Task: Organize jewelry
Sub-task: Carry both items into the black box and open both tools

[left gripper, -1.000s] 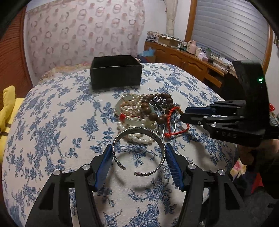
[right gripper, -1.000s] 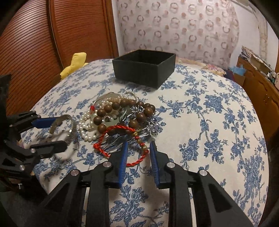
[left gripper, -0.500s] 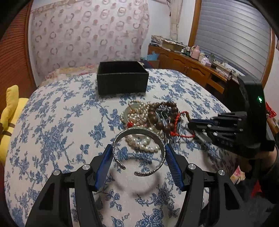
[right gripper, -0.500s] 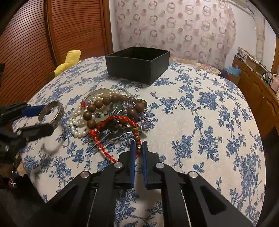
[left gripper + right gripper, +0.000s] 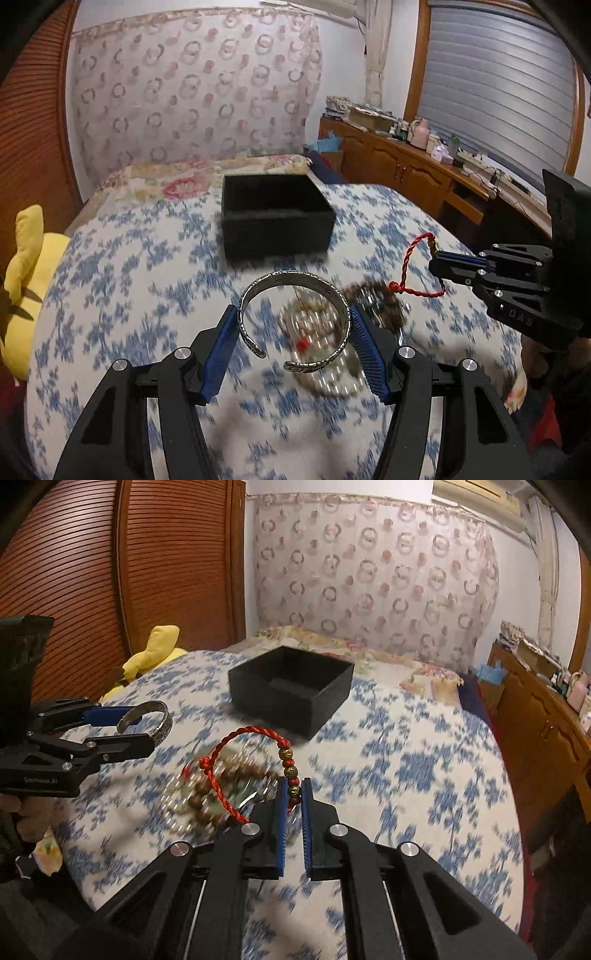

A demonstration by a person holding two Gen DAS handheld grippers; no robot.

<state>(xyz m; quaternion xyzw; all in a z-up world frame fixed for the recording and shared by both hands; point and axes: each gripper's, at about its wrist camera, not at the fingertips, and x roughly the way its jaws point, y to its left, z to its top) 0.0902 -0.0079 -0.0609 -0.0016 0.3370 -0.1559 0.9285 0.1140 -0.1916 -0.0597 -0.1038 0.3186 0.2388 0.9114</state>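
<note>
Left gripper [image 5: 293, 325] clamps silver cuff [image 5: 293, 317], gap toward camera; right gripper [image 5: 294, 794] pinches red cord bracelet [image 5: 251, 771], loop upright.

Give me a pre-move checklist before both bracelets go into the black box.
1. Left gripper holds the silver cuff between both pads: ok.
2. Right gripper is shut on the red cord bracelet at its gold beads, the loop hanging free: ok.
3. Both pieces are lifted off the jewelry pile: ok for the cuff; cannot tell whether the cord's low end is free, the pile is blurred.
4. Black box is open on top and upright: ok.
5. Box interior has room: cannot tell, only part of the floor shows.
6. The two grippers are apart, not crossing: ok.
</note>
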